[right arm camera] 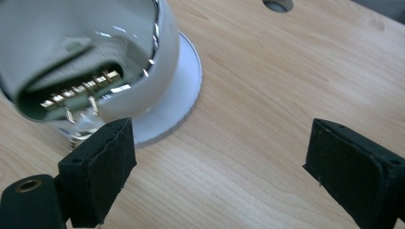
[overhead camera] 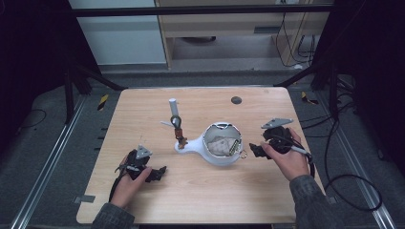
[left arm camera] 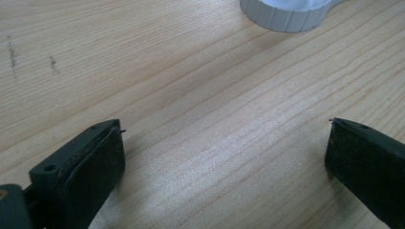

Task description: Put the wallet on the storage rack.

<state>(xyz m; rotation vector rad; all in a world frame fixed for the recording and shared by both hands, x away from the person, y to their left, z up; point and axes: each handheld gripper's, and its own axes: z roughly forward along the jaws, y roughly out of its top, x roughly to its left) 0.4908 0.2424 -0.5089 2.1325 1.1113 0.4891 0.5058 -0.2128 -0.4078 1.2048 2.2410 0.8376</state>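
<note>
Two hand-held grippers (overhead camera: 160, 172) (overhead camera: 254, 150), jaws apart, one white pan (overhead camera: 217, 156).

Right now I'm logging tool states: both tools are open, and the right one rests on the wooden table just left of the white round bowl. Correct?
Not quite. The high view shows the right tool just right of the white round bowl, not left. Both tools are open, as stated.

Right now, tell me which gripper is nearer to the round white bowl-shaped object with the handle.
Right. The right gripper sits just beside the round white bowl-shaped object, at its right rim. The left gripper lies farther off, toward the table's near left.
</note>
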